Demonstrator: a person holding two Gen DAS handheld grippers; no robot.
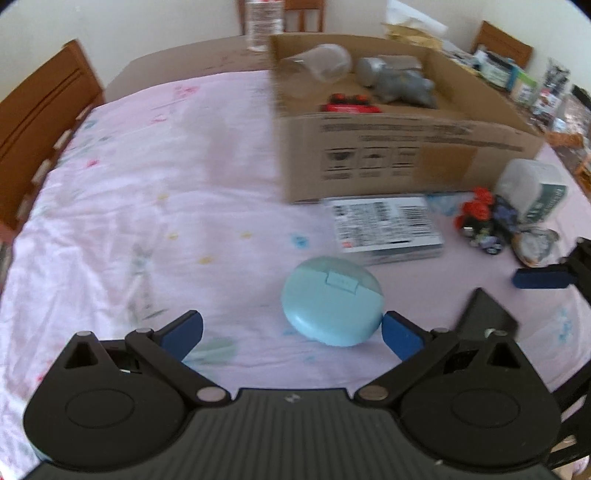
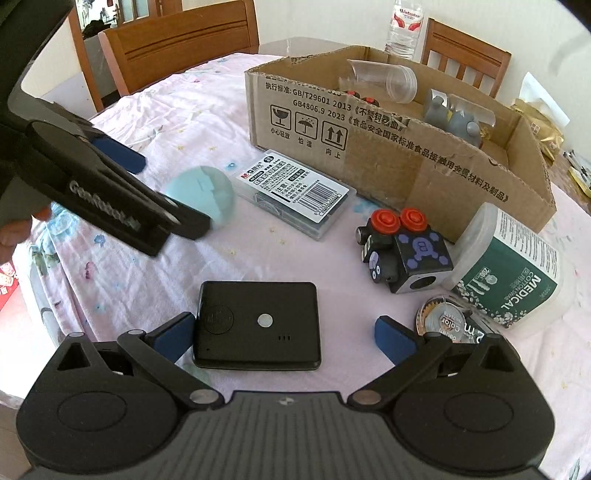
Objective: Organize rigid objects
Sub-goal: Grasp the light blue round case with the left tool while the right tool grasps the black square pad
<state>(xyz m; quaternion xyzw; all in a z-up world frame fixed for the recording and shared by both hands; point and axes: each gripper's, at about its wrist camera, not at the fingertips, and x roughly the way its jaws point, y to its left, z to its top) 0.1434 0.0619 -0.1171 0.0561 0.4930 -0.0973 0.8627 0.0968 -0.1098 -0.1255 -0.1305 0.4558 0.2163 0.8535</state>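
Note:
A pale blue round case (image 1: 331, 301) lies on the pink cloth, just ahead of my open left gripper (image 1: 291, 334), near its right finger; it also shows in the right wrist view (image 2: 202, 192), partly hidden by the left gripper. My open right gripper (image 2: 284, 334) straddles a flat black device (image 2: 258, 325), whose left edge touches the left finger. An open cardboard box (image 2: 388, 162) holds a clear cup (image 2: 391, 83), a grey toy (image 2: 454, 120) and a red item (image 1: 349, 105).
In front of the box lie a clear staples box (image 2: 295, 192), a black toy with red knobs (image 2: 402, 247), a cotton swab tub (image 2: 509, 269) on its side and a thread spool (image 2: 443, 325). Wooden chairs (image 2: 177, 44) and a water bottle (image 2: 404, 26) stand behind.

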